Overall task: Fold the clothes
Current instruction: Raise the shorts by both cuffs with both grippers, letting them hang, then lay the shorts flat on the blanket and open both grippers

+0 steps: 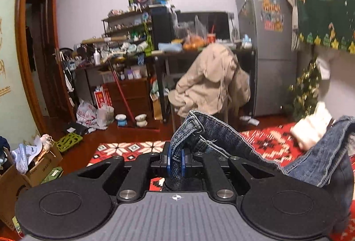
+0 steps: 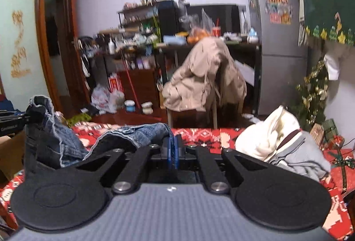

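A pair of blue denim jeans [image 1: 213,130] hangs between both grippers above a red patterned blanket [image 1: 273,141]. In the left wrist view my left gripper [image 1: 176,160] is shut on a bunched denim edge that stands up between its blue pads. The cloth sags off to the right toward the other gripper. In the right wrist view my right gripper [image 2: 173,152] is shut on another edge of the jeans [image 2: 135,134], which drape away to the left. At the far left of that view the left gripper [image 2: 33,111] shows with denim around it.
A heap of white and grey clothes [image 2: 277,139] lies on the red blanket [image 2: 199,136] to the right. Beyond the blanket stand a chair draped with a beige coat [image 2: 206,79], a cluttered desk, a grey fridge [image 2: 279,41] and a small Christmas tree [image 2: 315,94]. Cardboard boxes [image 1: 33,170] sit at left.
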Demonstrator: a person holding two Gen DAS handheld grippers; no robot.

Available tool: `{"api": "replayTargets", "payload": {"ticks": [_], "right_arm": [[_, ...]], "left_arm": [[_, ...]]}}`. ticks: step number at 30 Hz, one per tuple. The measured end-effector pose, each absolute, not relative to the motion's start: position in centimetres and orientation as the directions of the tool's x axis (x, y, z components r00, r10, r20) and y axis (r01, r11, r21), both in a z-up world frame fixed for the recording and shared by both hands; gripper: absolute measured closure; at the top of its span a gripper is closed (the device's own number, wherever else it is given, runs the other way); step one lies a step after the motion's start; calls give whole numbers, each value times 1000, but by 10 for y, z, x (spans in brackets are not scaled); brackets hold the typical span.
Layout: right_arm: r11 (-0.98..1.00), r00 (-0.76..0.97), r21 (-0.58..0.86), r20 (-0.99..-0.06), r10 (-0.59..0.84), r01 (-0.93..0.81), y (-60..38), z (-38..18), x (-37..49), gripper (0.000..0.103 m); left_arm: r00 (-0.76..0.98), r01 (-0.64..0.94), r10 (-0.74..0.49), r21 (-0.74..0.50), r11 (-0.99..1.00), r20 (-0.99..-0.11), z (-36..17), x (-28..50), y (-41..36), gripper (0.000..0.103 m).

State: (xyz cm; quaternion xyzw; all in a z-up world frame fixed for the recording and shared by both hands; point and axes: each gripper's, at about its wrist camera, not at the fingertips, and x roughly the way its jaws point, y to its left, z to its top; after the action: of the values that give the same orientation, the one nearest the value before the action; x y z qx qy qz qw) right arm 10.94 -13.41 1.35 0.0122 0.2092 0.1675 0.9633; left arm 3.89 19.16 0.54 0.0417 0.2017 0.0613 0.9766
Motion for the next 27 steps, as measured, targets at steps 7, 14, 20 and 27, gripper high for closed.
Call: {"api": "replayTargets", "payload": {"ticks": [7,14,20,27], "right_arm": [[961,825,89,-497,269,-260,-114,-36,239,99],[975,765,110,-605,222,-195,-114,-85,366,99],[978,729,124,-653,207,-168,-124,-130,417,72],[966,714,132,-652,255,-224,-148,-130,363,61]], "left_arm": [[876,-109,171,159,981,-451,-27,125,199,95],[787,-118,173,130,984,-593,-69,215,215,88],[738,-176,192,90,980,-647,-92,215,239,59],[752,-153,109,-10,988,-649,-78,151,247,59]]}}
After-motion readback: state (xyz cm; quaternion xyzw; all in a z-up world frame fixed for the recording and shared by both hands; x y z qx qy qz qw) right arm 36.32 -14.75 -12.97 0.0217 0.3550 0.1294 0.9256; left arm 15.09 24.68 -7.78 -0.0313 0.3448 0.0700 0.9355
